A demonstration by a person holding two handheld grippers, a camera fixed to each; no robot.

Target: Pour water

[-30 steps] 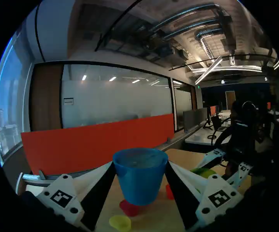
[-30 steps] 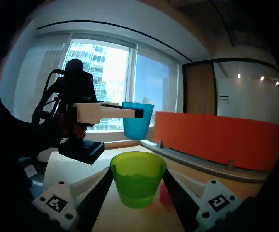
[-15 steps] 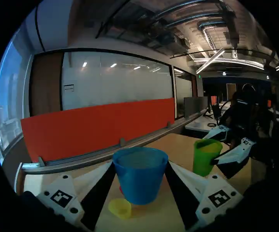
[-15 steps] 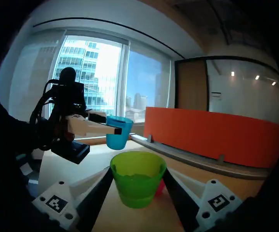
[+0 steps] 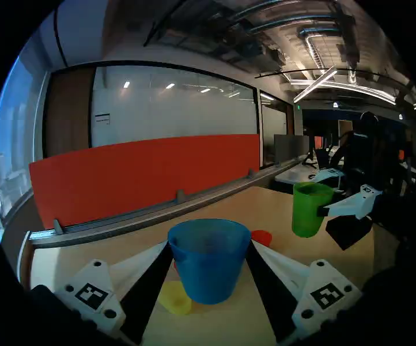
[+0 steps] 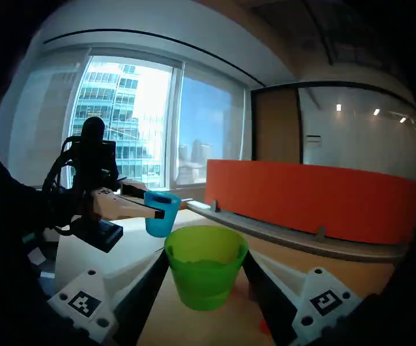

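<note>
My left gripper (image 5: 209, 262) is shut on a blue cup (image 5: 209, 259), held upright above the wooden table (image 5: 277, 207). In the right gripper view that blue cup (image 6: 161, 214) hangs at mid-left in the left gripper (image 6: 153, 213). My right gripper (image 6: 205, 271) is shut on a green cup (image 6: 205, 265) with liquid inside, also upright. In the left gripper view the green cup (image 5: 309, 209) sits at the right in the right gripper (image 5: 322, 209), apart from the blue cup.
A small yellow cup (image 5: 175, 297) and a red cup (image 5: 261, 237) stand on the table below the blue cup. An orange divider (image 5: 144, 173) runs along the table's far edge. Windows (image 6: 127, 138) lie behind the left gripper.
Both cups have sunk lower toward the table. In the right gripper view the blue cup has drifted down and away; in the left gripper view the green cup rose into sight at the right.
</note>
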